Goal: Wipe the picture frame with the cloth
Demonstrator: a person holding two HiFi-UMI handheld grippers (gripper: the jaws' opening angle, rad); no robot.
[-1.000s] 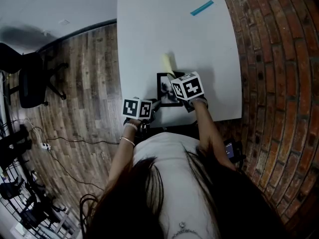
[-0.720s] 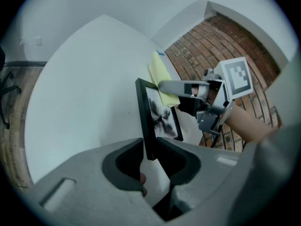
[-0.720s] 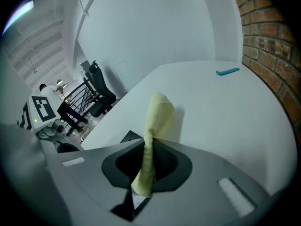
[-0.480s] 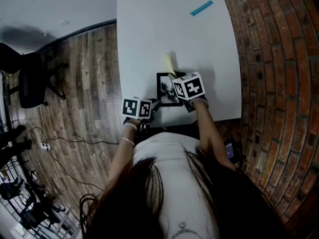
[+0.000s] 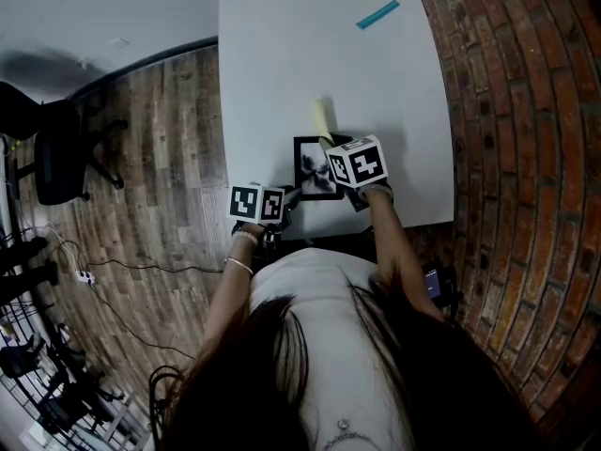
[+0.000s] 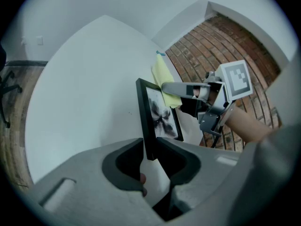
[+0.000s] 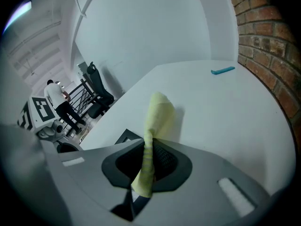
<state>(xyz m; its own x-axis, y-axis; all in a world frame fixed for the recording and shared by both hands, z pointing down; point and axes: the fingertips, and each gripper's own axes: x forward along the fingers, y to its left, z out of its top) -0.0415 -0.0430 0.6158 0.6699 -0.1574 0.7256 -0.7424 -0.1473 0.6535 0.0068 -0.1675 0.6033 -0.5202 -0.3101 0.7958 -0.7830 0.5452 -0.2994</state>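
A black picture frame point(image 5: 313, 169) with a dark ink-like print lies on the white table point(image 5: 282, 54) near its front edge. My left gripper point(image 6: 150, 147) is shut on the frame's point(image 6: 155, 114) near edge, which stands tilted up between the jaws. In the right gripper view, my right gripper point(image 7: 149, 147) is shut on a yellow cloth point(image 7: 156, 114) that sticks up and folds over past the jaws. From the left gripper view, the right gripper point(image 6: 181, 88) holds the cloth point(image 6: 164, 76) at the frame's far top corner. Whether cloth and glass touch is not clear.
A teal strip point(image 5: 378, 14) lies at the table's far right. A brick wall point(image 5: 526, 111) runs along the right side, wooden floor point(image 5: 178, 158) on the left with an office chair point(image 5: 52, 148). A person point(image 7: 57, 100) stands far off in the right gripper view.
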